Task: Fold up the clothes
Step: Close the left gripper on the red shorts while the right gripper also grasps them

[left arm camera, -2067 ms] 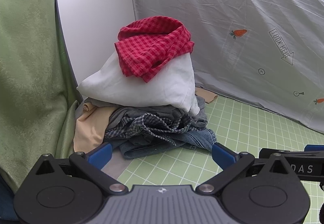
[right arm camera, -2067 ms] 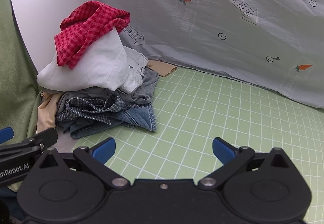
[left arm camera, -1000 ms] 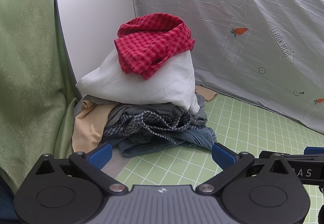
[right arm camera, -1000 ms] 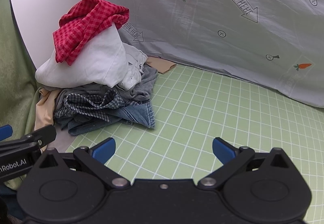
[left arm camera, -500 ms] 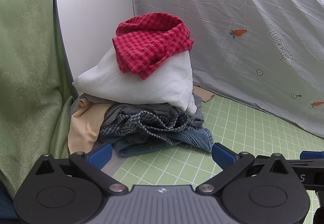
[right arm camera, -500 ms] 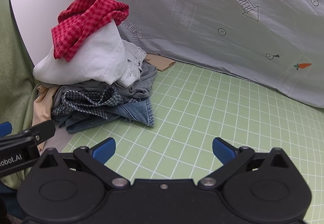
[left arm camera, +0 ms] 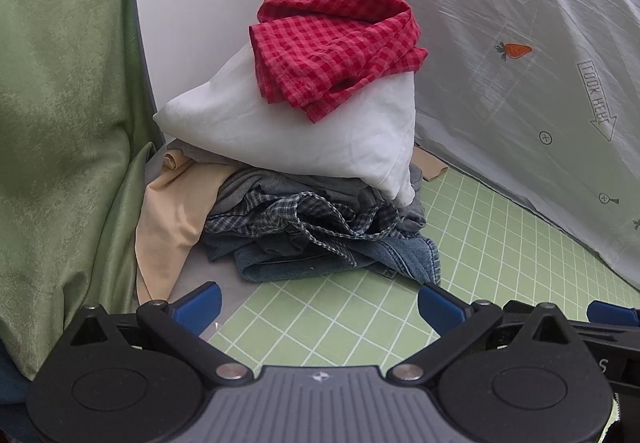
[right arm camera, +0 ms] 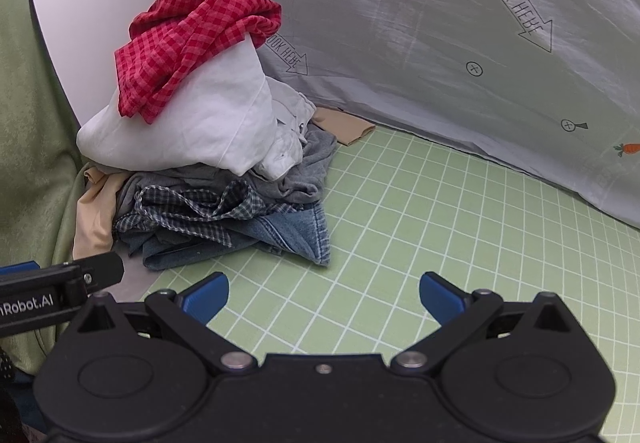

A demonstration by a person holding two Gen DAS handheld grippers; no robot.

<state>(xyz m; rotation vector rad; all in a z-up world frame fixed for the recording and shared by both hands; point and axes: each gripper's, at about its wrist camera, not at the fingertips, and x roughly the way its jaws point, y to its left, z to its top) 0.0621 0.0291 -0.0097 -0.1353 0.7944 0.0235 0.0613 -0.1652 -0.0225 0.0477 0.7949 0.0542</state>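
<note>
A pile of clothes stands at the left end of the green grid mat. A red checked garment lies on top, also seen in the right wrist view. Under it are a white garment, a grey one, a small-check shirt, blue jeans and a beige cloth. My left gripper is open and empty, just in front of the pile. My right gripper is open and empty over the mat, to the right of the pile.
A grey sheet with carrot prints hangs along the back of the mat. A white panel stands behind the pile. Green fabric hangs at the left. The left gripper's side shows at the right wrist view's left edge.
Both grippers have moved closer to the pile, which now looks larger in both views. Both stay open. The clothes have not moved.
</note>
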